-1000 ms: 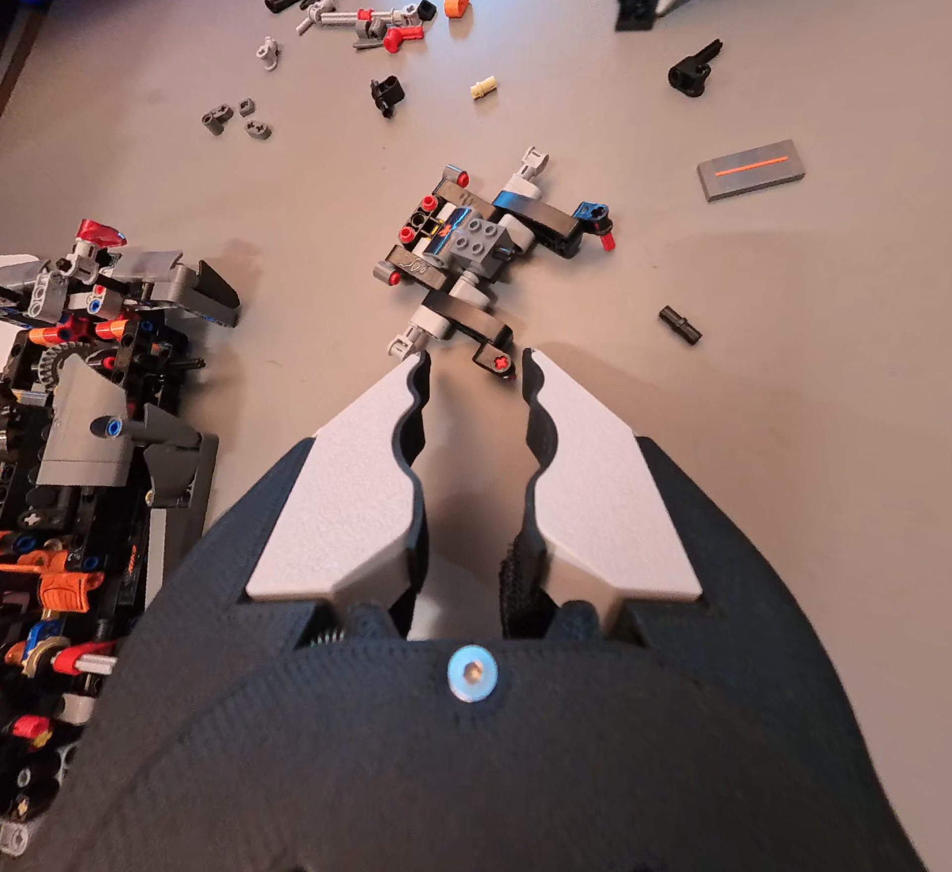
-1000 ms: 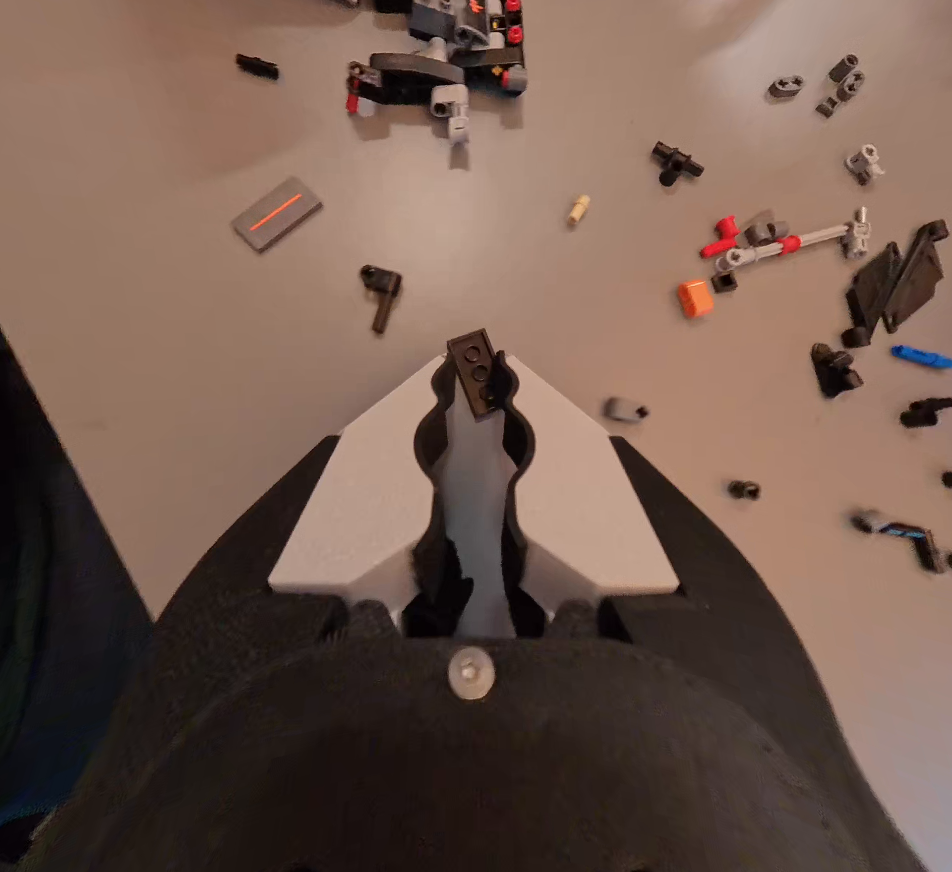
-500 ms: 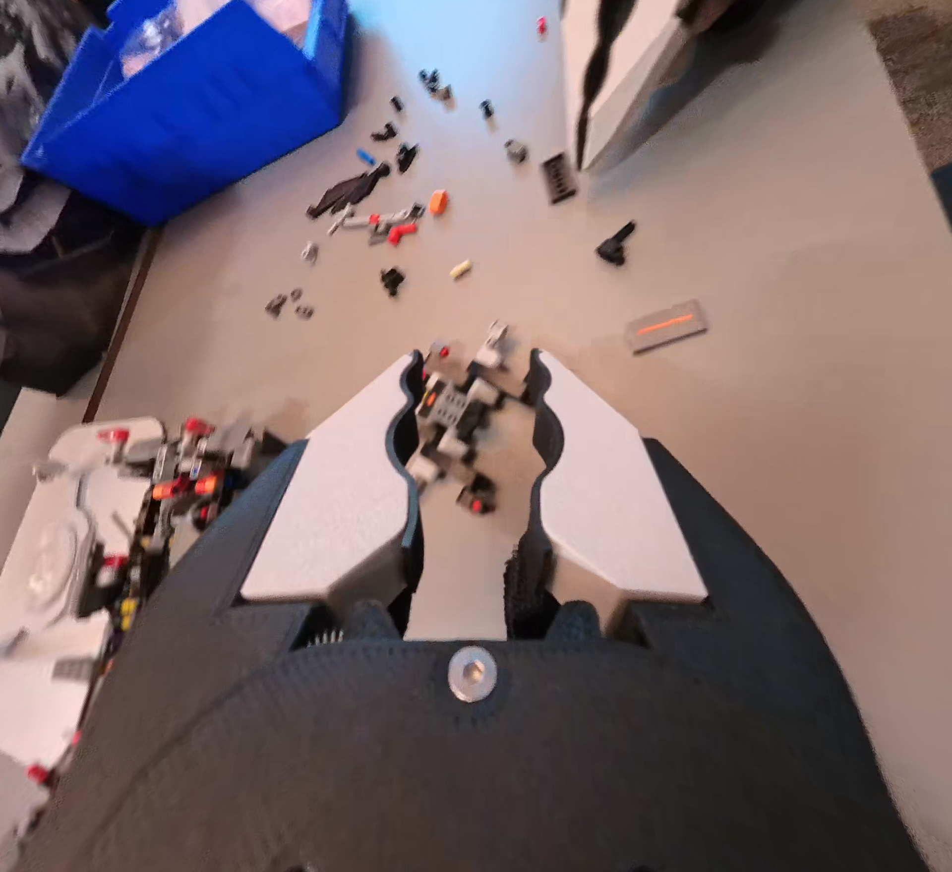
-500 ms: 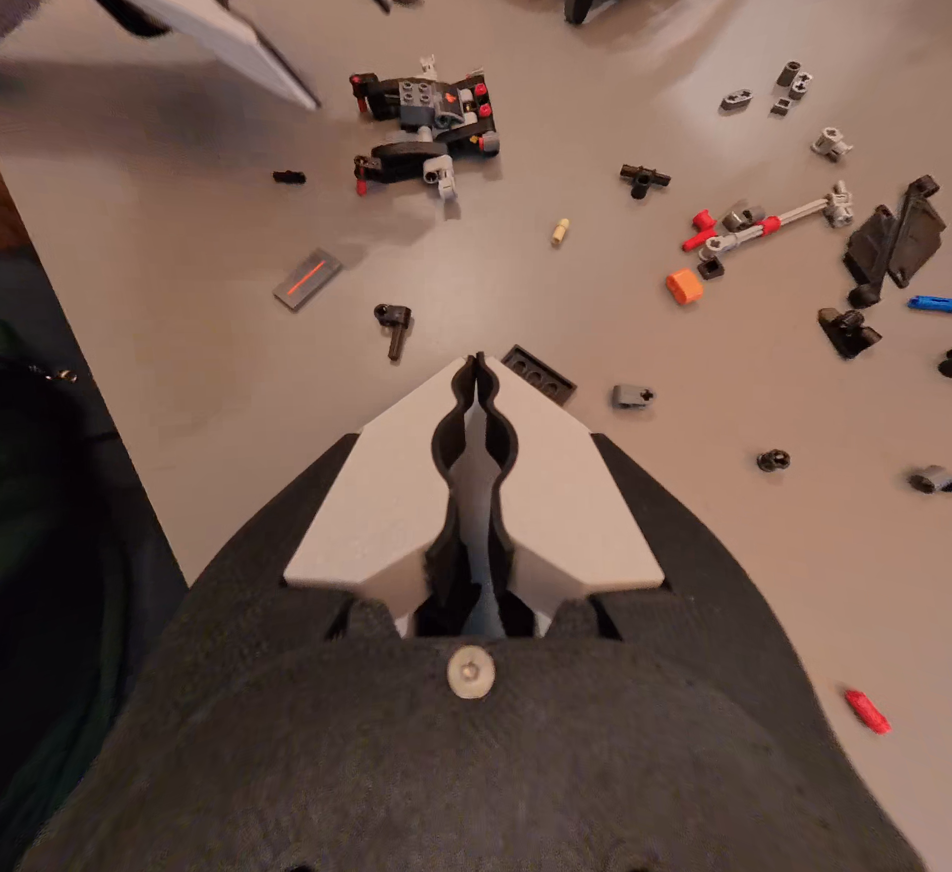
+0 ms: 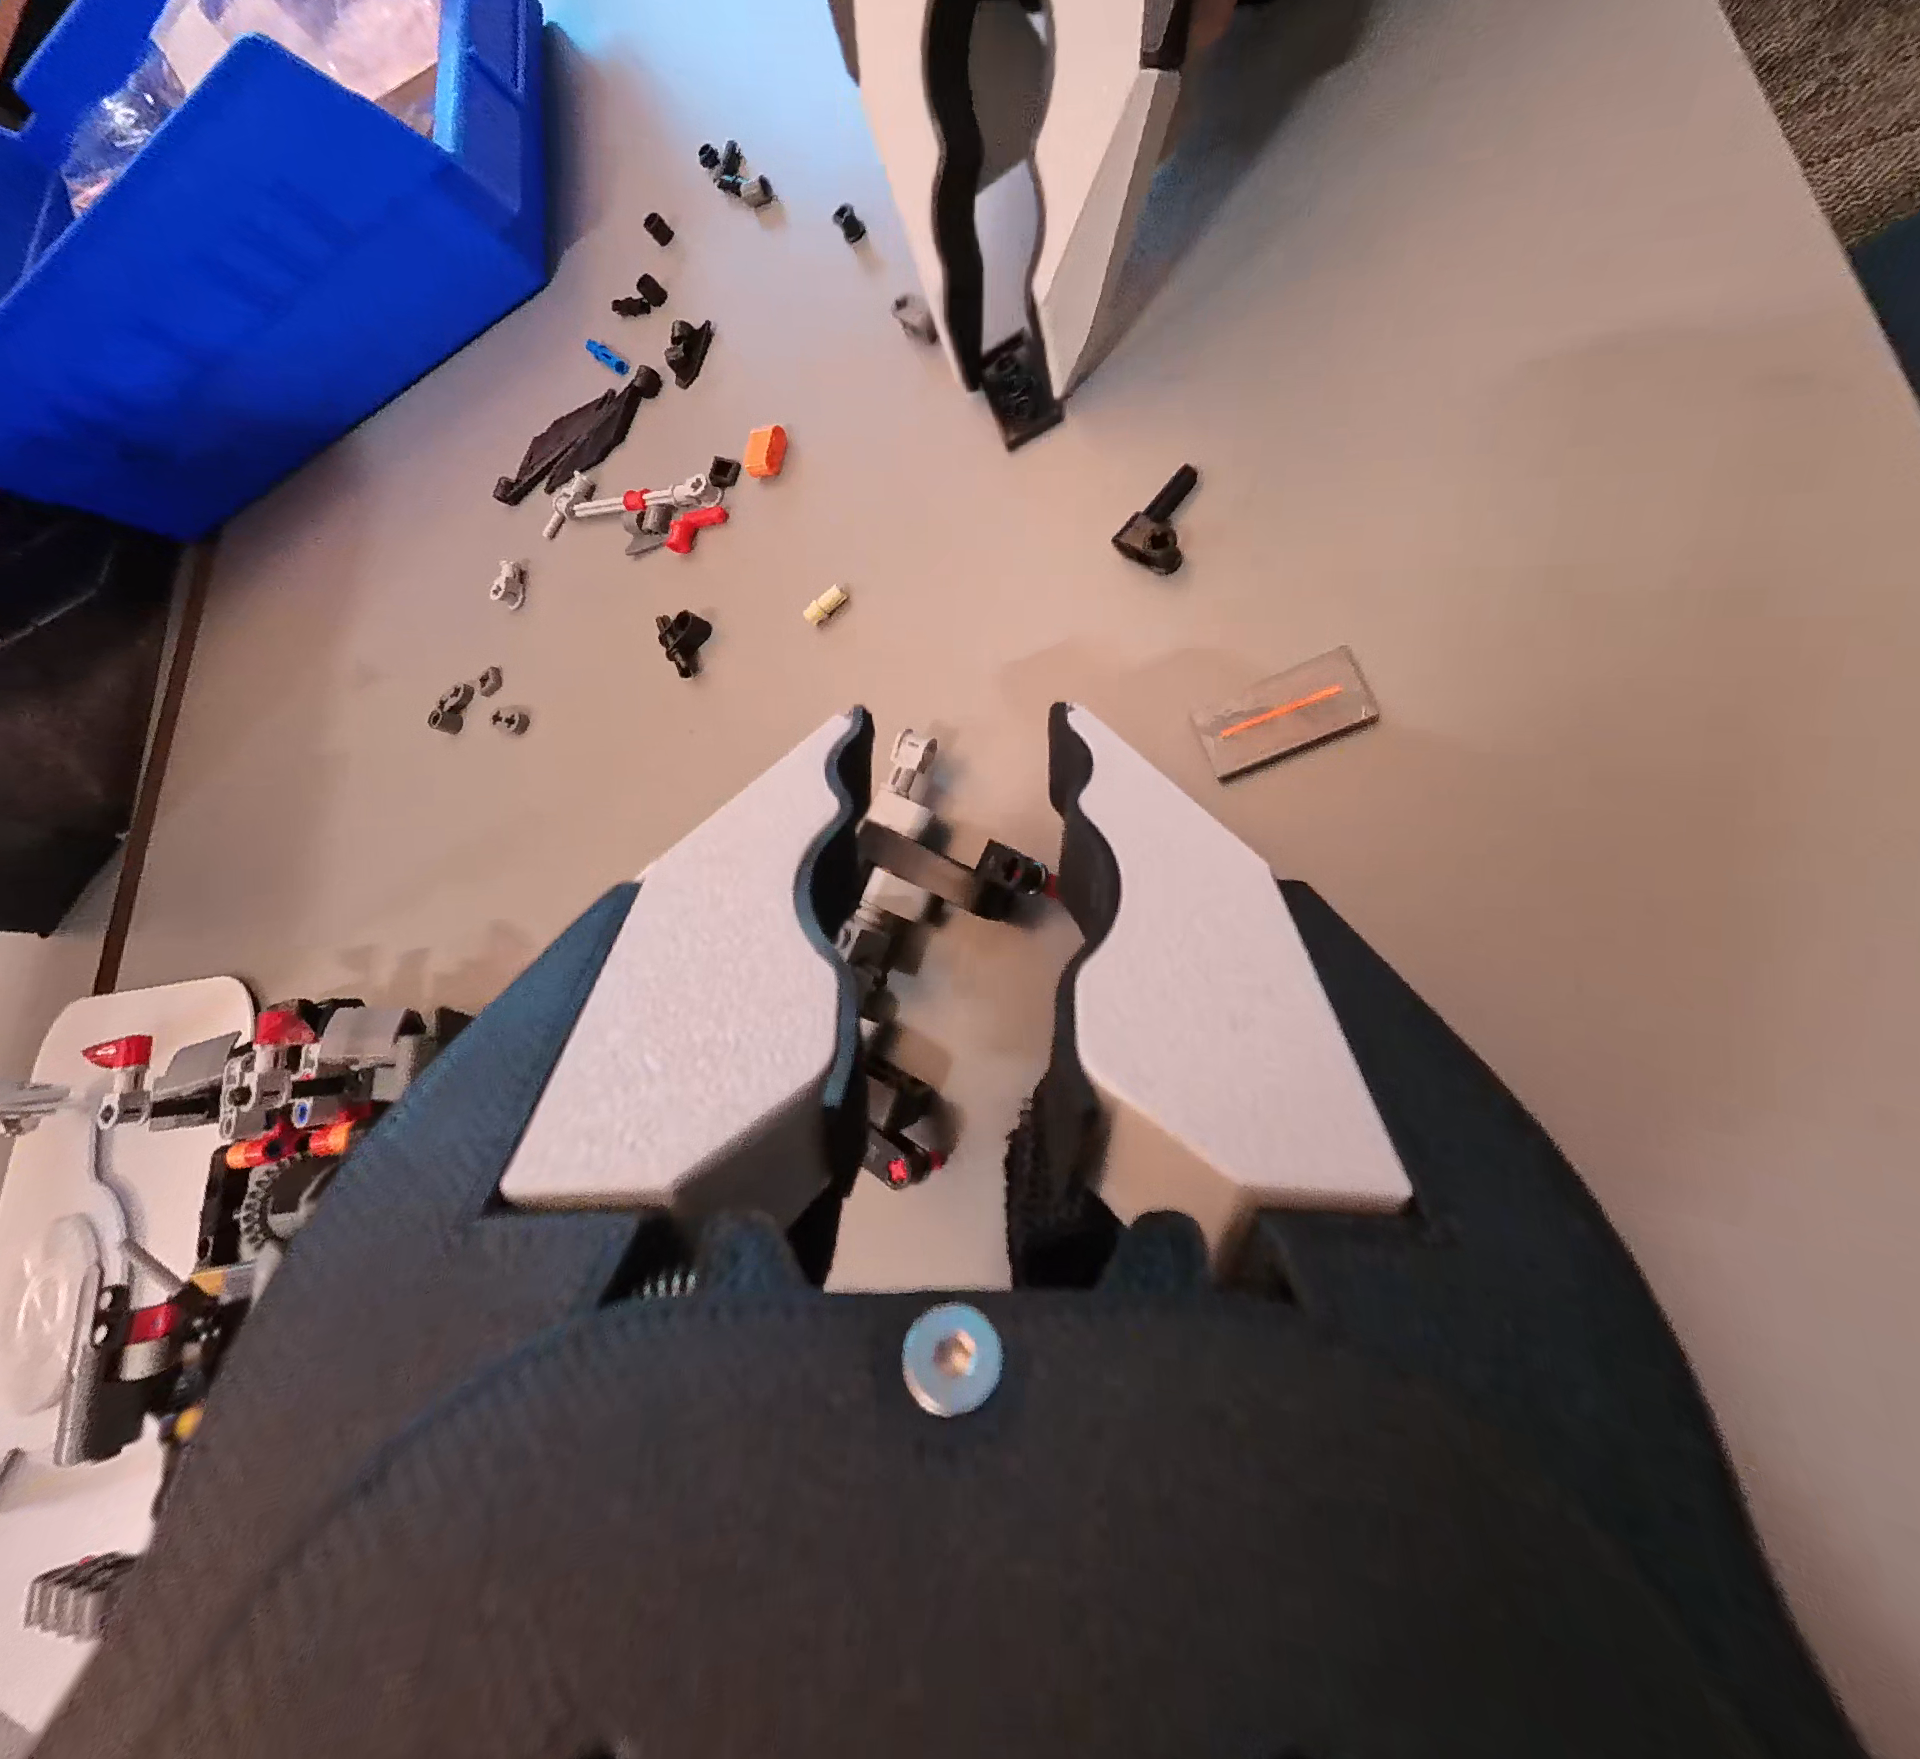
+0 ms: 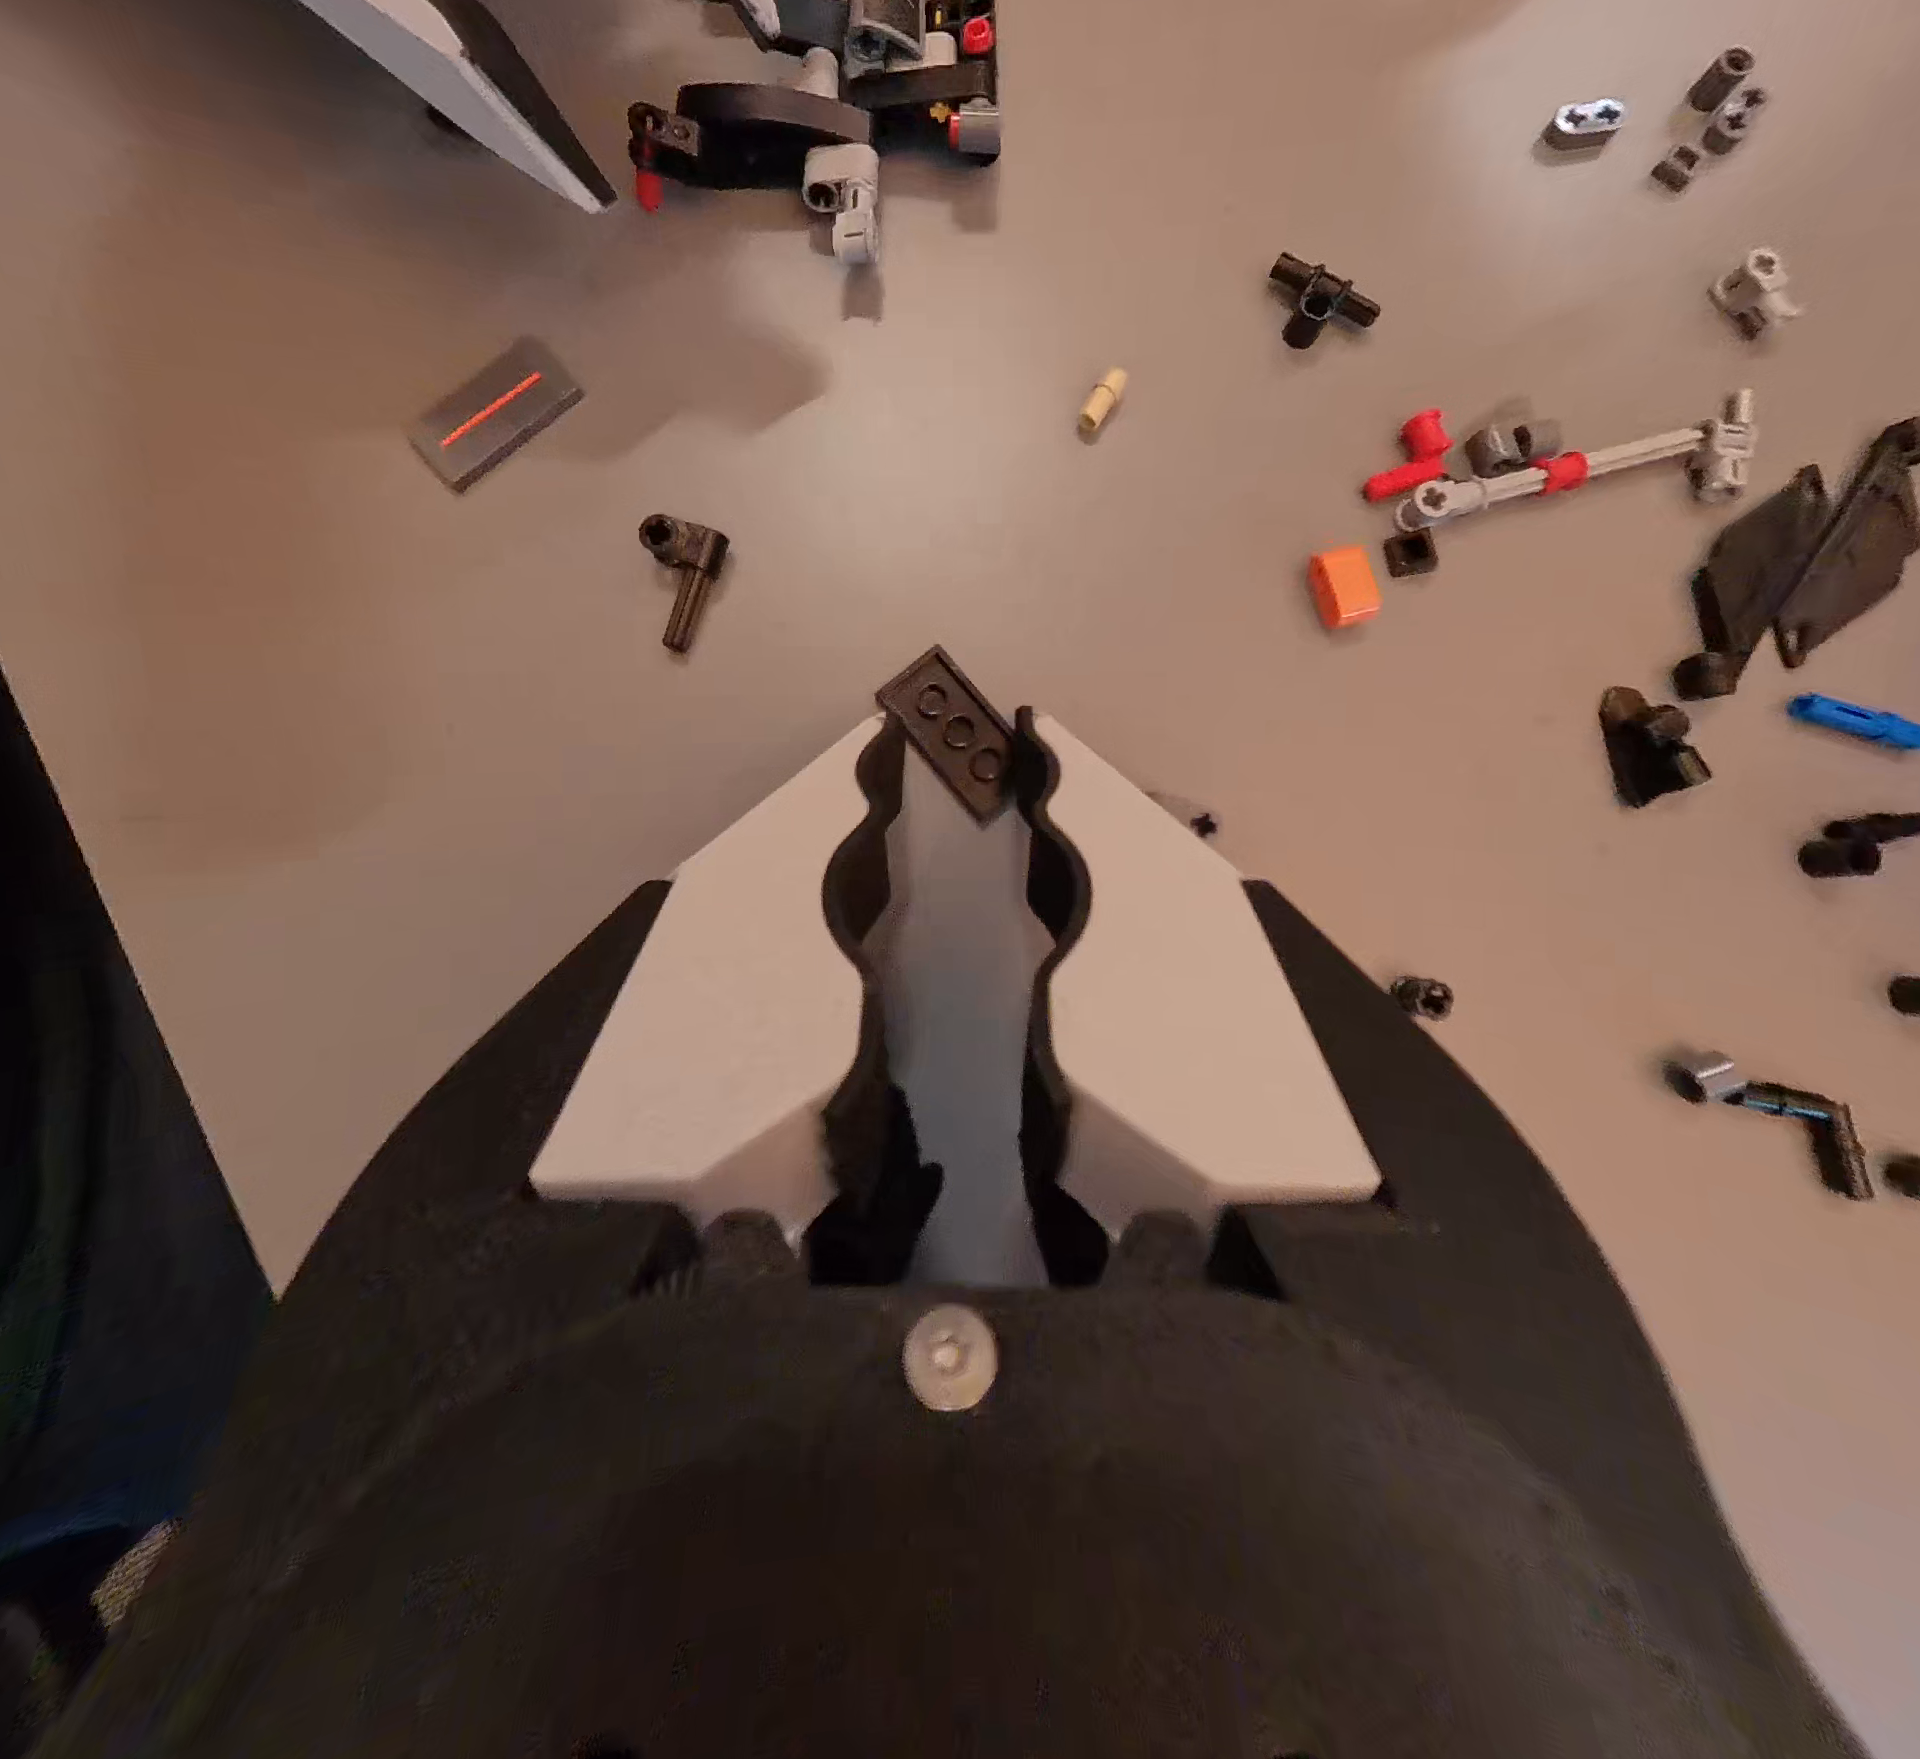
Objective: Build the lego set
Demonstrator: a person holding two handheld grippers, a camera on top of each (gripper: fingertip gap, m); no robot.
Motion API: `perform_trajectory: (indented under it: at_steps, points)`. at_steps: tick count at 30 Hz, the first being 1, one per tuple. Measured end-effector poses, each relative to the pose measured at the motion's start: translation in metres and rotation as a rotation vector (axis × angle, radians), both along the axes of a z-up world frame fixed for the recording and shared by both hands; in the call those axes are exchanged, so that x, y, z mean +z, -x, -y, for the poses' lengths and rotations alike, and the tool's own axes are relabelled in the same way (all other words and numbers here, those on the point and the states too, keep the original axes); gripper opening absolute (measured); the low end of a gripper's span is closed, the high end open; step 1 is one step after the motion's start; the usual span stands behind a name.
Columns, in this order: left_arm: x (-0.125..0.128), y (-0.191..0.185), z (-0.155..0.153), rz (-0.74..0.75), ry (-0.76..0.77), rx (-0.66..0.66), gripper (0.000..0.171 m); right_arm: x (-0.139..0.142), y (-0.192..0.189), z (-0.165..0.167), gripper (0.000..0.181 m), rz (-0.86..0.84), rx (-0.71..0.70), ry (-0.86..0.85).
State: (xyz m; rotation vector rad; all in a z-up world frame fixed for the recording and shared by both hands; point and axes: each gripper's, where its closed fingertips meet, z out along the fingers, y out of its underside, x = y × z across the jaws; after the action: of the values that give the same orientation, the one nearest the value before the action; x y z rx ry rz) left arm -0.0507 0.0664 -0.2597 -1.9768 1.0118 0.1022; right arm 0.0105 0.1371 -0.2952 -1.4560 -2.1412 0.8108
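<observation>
A: Jaws? The left gripper (image 5: 954,722) stands wide, straddling the small assembly (image 5: 914,878) on the table (image 5: 1507,462). The right gripper (image 6: 951,722) is pinched on a black plate (image 6: 951,733), held crooked at its tips.

B: Risk?

A: That skewed grip. Pressed down, I'd guess the plate twists loose, or the left fingers knock the assembly aside while closing.

The left claw (image 5: 954,722) gapes around the grey-black sub-assembly (image 5: 914,868) on the table (image 5: 1455,462).
</observation>
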Motion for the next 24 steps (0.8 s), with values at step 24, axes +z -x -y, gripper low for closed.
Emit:
perform_trajectory:
  at_steps: [24]
  points:
    - [-0.003, -0.034, -0.041, -0.121, 0.015, -0.110, 0.033, 0.006, 0.008, 0.010, 0.000, -0.025, -0.035, 0.257]
